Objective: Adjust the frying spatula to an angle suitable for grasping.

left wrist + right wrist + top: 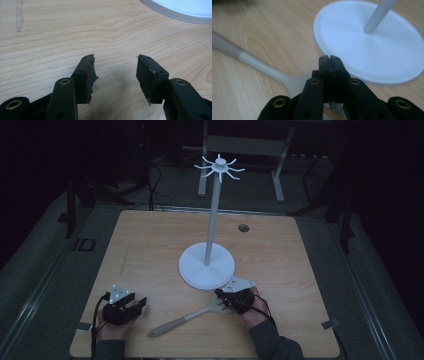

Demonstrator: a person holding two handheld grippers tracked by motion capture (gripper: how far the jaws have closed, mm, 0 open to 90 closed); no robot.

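A white stand (207, 265) with a round base, a tall pole and a ring of hooks (219, 167) on top rises from the middle of the wooden table (150, 240). In front of the base lies a pale utensil (180, 321) with its handle toward the near left. My right gripper (220, 296) is shut, right over the utensil's head (292, 81), which passes under the closed jaws; nothing shows between them. The base (374, 50) lies just beyond my right gripper (329, 58). At the near left, my left gripper (142, 302) stands open over bare wood, and the gap in my left gripper (115, 65) is empty.
The stand's base rim (172, 13) shows at the far right of the left gripper view. A small round hole (243, 227) sits in the tabletop at the back right. A metal frame (245, 145) stands on the dark floor behind the table.
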